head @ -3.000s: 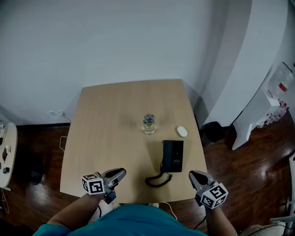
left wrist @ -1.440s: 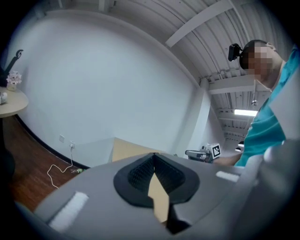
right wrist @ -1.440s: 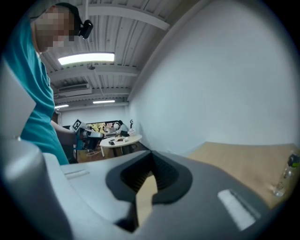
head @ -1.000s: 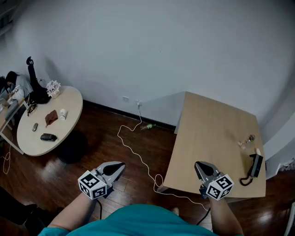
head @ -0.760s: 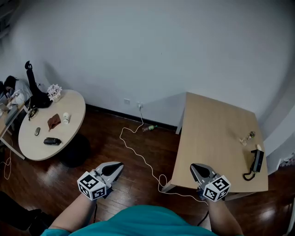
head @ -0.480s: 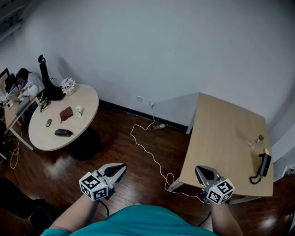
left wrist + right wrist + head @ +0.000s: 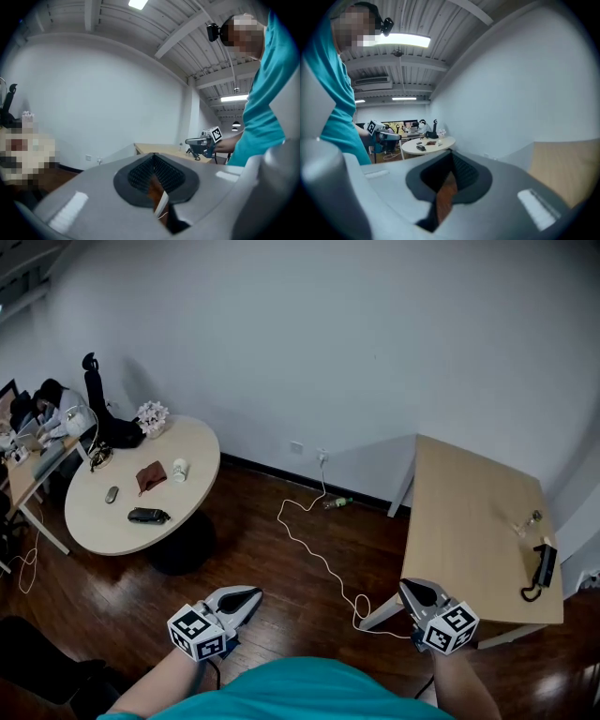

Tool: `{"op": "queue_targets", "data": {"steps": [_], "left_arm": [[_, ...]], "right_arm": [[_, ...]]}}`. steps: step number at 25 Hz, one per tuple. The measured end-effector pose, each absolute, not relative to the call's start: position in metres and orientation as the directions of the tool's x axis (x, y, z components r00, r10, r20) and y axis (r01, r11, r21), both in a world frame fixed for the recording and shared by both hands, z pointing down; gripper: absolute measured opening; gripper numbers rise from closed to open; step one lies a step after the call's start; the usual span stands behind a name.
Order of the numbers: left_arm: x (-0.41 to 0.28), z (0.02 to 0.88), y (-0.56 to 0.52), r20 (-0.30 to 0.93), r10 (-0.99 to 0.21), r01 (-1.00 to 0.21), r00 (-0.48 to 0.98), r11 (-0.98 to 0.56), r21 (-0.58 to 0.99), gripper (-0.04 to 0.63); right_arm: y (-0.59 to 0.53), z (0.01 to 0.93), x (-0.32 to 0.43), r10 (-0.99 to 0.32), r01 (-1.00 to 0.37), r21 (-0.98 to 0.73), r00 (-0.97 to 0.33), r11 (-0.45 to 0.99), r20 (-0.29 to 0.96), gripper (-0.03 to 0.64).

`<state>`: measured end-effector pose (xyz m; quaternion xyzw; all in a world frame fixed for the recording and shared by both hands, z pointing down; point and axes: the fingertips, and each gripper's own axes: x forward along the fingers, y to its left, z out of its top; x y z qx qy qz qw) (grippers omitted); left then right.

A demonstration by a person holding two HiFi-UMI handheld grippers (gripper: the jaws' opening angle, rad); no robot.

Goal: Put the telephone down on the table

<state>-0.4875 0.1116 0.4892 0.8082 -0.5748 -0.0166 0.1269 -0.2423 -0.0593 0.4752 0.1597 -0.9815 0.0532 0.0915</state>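
The person wears a teal shirt (image 7: 300, 701) and a small black camera (image 7: 213, 32) on the head. The left gripper (image 7: 246, 594) and right gripper (image 7: 412, 589) have smooth light-grey shells that taper to a point. Around the jaws each has a black oval recess lined with ribbed black pads (image 7: 169, 172). At the back of each sits a white cube (image 7: 200, 634) printed with black square markers, and a thin black cable (image 7: 215, 673) trails from underneath.
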Motion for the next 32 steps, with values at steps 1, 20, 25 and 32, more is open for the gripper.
{"op": "queue_targets", "data": {"steps": [1,20,25,32], "left_arm": [[-0.501,0.491,0.121,0.106,-0.929,-0.914,0.354,-0.319,0.25,0.006],[-0.594,0.48,0.213,0.108,-0.844,-0.842,0.526,-0.499,0.205,0.006],[-0.558,0.476,0.197,0.105,-0.841,-0.841,0.531,-0.508,0.186,0.006],[-0.525,0.478,0.19,0.091,-0.859,-0.852,0.504,-0.477,0.216,0.006]], "right_arm": [[-0.049,0.474,-0.255,-0.32,-0.339,-0.067,-0.926,0.938,0.2,0.002],[0.092,0.463,-0.358,-0.428,-0.454,-0.108,-0.881,0.885,0.2,0.002],[0.089,0.472,-0.326,-0.42,-0.449,-0.139,-0.887,0.883,0.193,0.002],[0.08,0.483,-0.298,-0.404,-0.438,-0.145,-0.889,0.887,0.214,0.0]]}}
